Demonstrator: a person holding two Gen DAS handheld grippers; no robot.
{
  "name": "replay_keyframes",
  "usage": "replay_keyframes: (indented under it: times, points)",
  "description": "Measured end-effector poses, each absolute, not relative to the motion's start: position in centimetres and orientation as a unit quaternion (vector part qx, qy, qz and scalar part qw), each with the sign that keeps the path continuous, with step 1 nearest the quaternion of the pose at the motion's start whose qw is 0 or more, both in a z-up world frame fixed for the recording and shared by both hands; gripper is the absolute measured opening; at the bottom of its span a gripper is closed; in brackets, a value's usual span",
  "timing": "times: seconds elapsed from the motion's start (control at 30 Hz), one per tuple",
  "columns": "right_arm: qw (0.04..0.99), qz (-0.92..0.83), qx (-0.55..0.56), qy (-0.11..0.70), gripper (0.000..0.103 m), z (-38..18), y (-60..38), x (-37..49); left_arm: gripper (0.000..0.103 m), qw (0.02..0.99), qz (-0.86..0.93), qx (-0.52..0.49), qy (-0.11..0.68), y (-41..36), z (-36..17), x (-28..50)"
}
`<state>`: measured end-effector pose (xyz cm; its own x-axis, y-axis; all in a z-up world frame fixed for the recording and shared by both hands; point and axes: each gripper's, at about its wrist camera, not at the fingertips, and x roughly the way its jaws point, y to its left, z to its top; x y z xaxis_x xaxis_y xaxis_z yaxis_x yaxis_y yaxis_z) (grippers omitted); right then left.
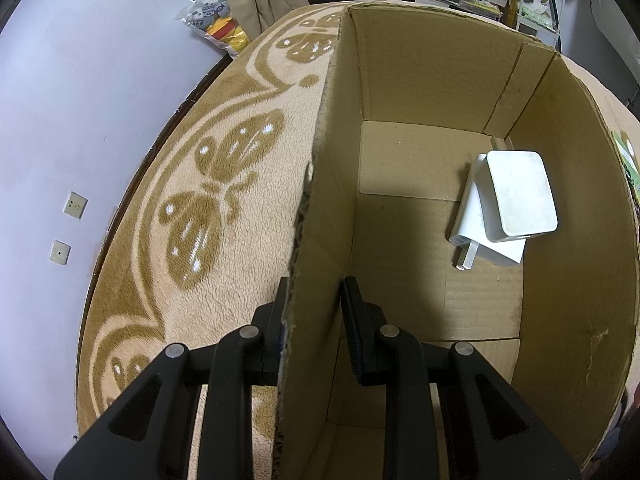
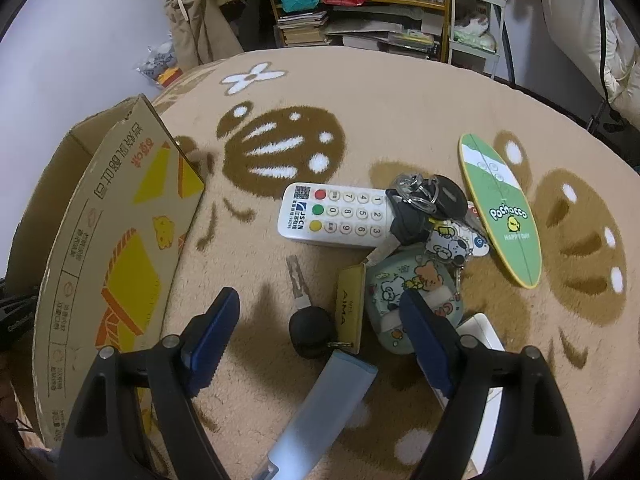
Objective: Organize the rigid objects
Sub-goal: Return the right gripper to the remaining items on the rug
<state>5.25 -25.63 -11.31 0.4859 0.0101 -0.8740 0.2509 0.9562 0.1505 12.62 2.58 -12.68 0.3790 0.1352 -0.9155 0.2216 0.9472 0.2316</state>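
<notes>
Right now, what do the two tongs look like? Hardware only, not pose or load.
Both are matte black plastic linkage tongs with round silver pivot pins and triangular cut-outs in the outer arms. The left tongs carry black ribbed pads, with a sliver of blue at one pad edge. The right tongs have blue pads with toothed edges. No cables, markings, hands or sleeves are visible.

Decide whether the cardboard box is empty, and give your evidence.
Not empty. Two white adapters lie stacked on the box floor, near its right wall.
</notes>
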Motion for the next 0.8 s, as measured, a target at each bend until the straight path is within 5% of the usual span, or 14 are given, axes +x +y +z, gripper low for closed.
replay_keyframes:
  times: [0.8]
  points:
    - [0.837, -0.050, 0.211, 0.503, 0.071, -11.2, -26.8, 5.1, 0.024, 0.814, -0.027, 0.164, 0.556, 2.6, -12.7, 12.5]
